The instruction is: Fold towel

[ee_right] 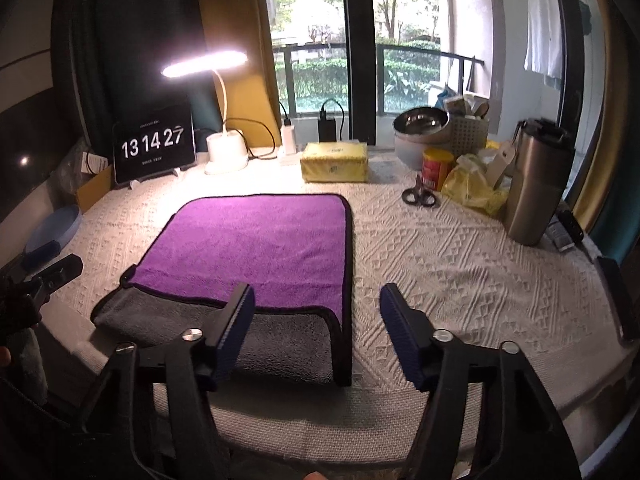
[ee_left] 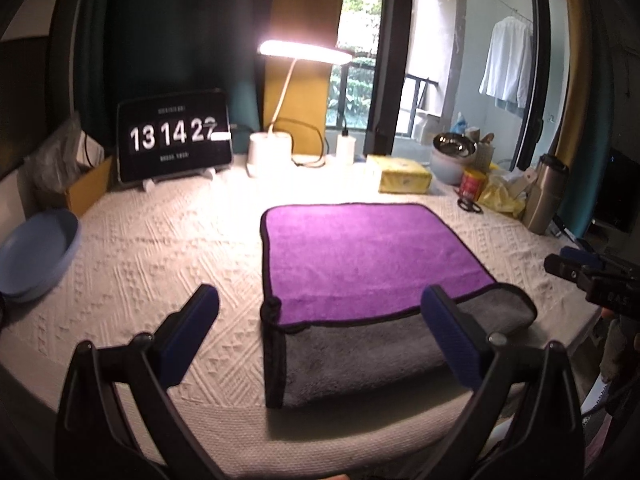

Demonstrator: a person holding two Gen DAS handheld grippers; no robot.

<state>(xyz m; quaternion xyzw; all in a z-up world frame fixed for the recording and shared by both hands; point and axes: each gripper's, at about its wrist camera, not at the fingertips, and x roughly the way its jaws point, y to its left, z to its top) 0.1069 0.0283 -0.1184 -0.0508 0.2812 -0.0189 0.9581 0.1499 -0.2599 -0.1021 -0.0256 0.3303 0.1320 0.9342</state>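
A towel (ee_left: 360, 256), purple on top and grey beneath with black edging, lies folded over on the white textured table cover; a grey strip shows along its near edge. It also shows in the right wrist view (ee_right: 256, 248). My left gripper (ee_left: 320, 328) is open and empty, held above the towel's near edge, its fingers straddling the near left corner. My right gripper (ee_right: 318, 328) is open and empty above the towel's near right corner. The right gripper also appears at the right edge of the left wrist view (ee_left: 580, 268), and the left gripper at the left edge of the right wrist view (ee_right: 52, 272).
A tablet clock (ee_left: 174, 136), a lit desk lamp (ee_left: 270, 148) and a yellow tissue pack (ee_left: 404, 174) stand at the back. A blue bowl (ee_left: 36, 248) sits left. Scissors (ee_right: 420, 196), a red can (ee_right: 436, 168), a steel tumbler (ee_right: 536, 184) and a metal bowl (ee_right: 420, 124) are right.
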